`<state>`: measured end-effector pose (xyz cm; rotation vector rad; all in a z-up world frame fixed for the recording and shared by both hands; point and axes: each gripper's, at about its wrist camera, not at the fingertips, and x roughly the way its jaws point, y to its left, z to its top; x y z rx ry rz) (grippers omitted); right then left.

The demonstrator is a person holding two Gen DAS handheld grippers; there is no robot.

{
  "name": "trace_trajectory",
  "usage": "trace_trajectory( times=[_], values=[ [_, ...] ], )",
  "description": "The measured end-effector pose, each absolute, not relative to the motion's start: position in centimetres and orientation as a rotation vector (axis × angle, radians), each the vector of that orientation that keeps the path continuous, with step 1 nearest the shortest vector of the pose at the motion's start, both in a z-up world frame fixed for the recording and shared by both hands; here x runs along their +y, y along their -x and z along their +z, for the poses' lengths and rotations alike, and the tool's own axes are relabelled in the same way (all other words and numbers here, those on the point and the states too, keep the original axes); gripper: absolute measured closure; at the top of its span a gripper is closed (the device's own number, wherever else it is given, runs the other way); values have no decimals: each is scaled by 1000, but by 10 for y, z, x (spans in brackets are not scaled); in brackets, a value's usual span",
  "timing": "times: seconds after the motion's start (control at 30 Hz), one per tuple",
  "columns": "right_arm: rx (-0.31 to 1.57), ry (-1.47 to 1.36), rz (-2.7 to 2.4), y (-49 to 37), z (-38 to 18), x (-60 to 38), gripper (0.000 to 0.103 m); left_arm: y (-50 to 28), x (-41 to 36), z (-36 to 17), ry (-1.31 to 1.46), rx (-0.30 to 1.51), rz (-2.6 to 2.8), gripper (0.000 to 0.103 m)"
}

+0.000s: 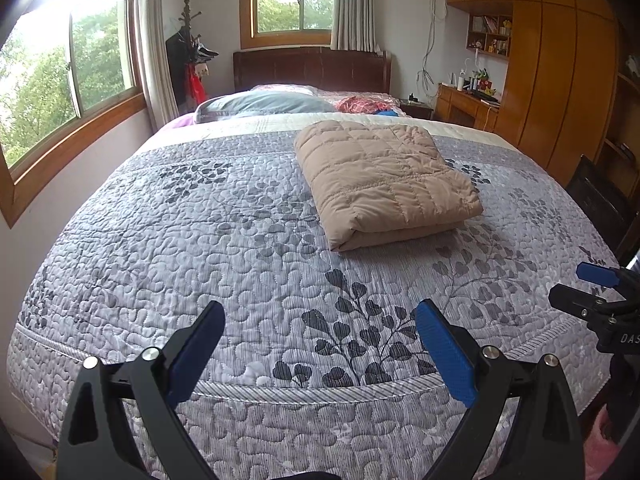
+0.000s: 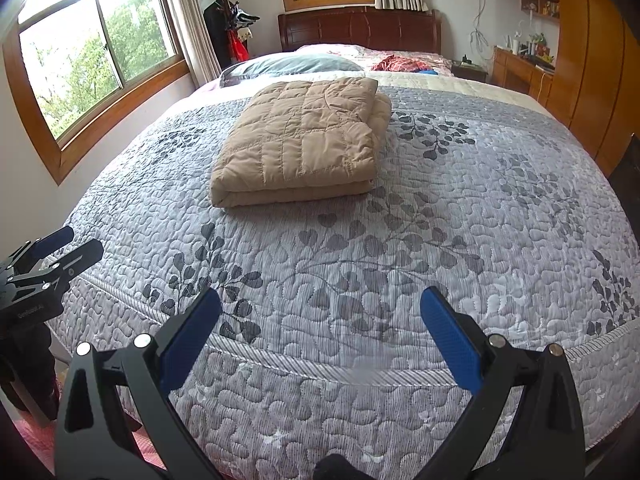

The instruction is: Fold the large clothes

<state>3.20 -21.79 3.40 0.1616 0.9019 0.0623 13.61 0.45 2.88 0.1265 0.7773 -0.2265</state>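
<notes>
A tan quilted jacket [image 1: 384, 178] lies folded into a thick rectangle on the grey leaf-patterned bedspread [image 1: 248, 240], toward the middle of the bed; the right wrist view shows the same folded jacket [image 2: 304, 146]. My left gripper [image 1: 320, 344] hovers open over the foot of the bed, well short of the jacket, with nothing between its blue pads. My right gripper [image 2: 320, 330] is open too, also near the foot edge and empty. Each gripper appears at the side of the other's view: the right gripper [image 1: 592, 288] and the left gripper [image 2: 60, 248].
A grey pillow [image 1: 264, 104] and a red patterned cloth [image 1: 360, 104] lie near the dark wooden headboard [image 1: 312, 68]. A coat stand [image 1: 190, 60] is at the back left by the windows. Wooden wardrobes [image 1: 560, 80] and a desk [image 1: 464, 106] line the right side.
</notes>
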Motion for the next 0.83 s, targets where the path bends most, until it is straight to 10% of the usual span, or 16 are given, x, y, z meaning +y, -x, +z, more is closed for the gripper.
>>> trace_trajectory(
  times=[0.83],
  values=[
    [906, -160, 68, -35, 33, -220, 3, -139, 6, 28, -131, 781, -229, 7]
  ],
)
